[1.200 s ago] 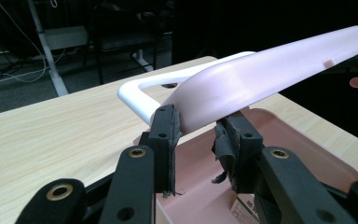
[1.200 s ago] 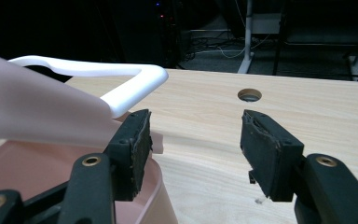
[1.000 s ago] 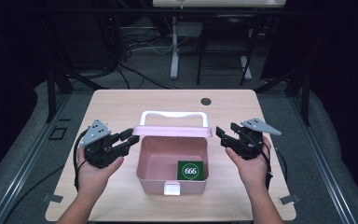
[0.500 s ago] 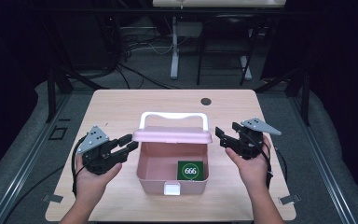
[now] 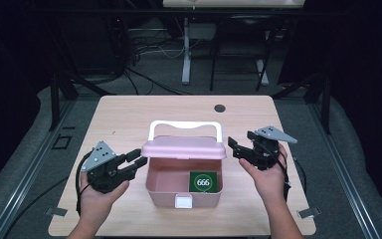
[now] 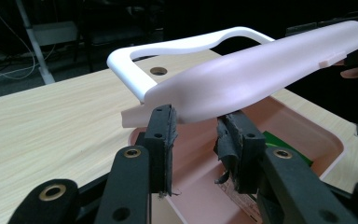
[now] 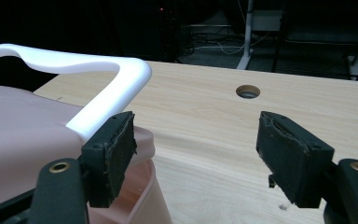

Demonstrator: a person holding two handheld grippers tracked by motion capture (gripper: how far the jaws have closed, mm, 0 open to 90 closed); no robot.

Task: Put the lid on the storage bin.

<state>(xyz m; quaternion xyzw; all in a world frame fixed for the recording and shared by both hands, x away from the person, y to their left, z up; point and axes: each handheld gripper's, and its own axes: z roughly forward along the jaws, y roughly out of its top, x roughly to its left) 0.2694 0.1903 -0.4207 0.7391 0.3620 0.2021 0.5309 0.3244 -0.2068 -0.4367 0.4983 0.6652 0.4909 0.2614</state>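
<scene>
The left gripper (image 5: 135, 163) sits at about 8 o'clock on the wooden table (image 5: 129, 119) in the high view, held in the person's left hand (image 5: 97, 199), its jaws pointing toward the left end of the pink lid (image 5: 184, 148). In the left gripper view the two black jaws stand slightly apart, with the lid's near corner (image 6: 177, 109) just above and between their tips; whether the pads (image 6: 164, 140) touch the lid I cannot tell, but they are not pressed together.

The right gripper (image 5: 236, 148) is at about 4 o'clock on the table, held in the right hand (image 5: 266, 177), with its grey three-cornered plate (image 5: 274, 133) on top. Its jaws are spread wide in the right gripper view (image 7: 196, 158): the left pad (image 7: 116, 151) lies close against the lid's right end below the white handle (image 7: 107, 93), and the other jaw stands over bare wood, well apart from the box.

The pink box (image 5: 185, 186) stands at the table's centre, toward 6 o'clock, with a white latch (image 5: 184, 201) on its front wall. Its lid is raised and tilted, hinged along the far edge, the white handle (image 5: 183, 127) rising behind it toward 12 o'clock. Inside the box, at the right of the floor, lies a green card (image 5: 203, 182) marked 666 in a white circle. A round hole (image 5: 220, 108) pierces the tabletop at about 1 o'clock.
</scene>
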